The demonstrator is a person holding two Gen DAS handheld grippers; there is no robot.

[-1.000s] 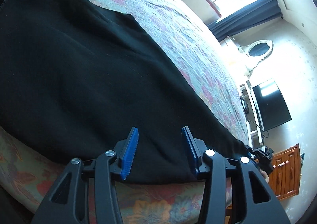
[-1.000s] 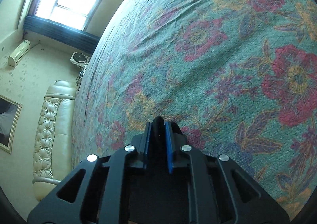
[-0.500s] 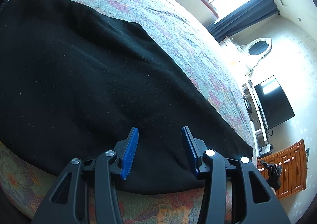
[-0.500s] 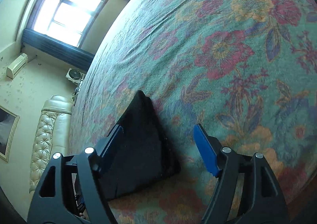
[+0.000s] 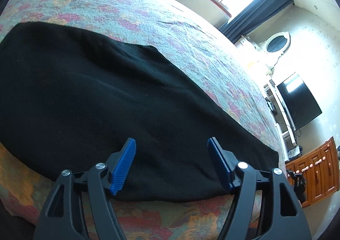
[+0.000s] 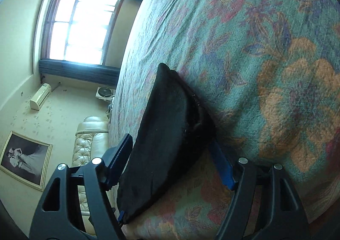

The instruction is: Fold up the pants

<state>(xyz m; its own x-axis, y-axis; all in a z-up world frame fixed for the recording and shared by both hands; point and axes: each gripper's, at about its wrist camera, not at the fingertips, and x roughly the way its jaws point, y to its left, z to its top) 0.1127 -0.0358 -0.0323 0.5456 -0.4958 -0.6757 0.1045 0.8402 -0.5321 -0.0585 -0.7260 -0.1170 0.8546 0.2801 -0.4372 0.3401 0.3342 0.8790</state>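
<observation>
Left wrist view: the black pants lie spread flat on the floral bedspread, near its front edge. The left gripper hovers over the near hem, jaws apart, gripping nothing. In the right wrist view, the right gripper straddles the pants' end, jaws spread wide, unclamped.

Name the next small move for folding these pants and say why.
Probably close the left gripper on the near edge of the black pants. Both grippers are open, and the pants lie flat along the floral bedspread. The right gripper already straddles the pants' end, so gripping both would allow a lift and fold.
</observation>
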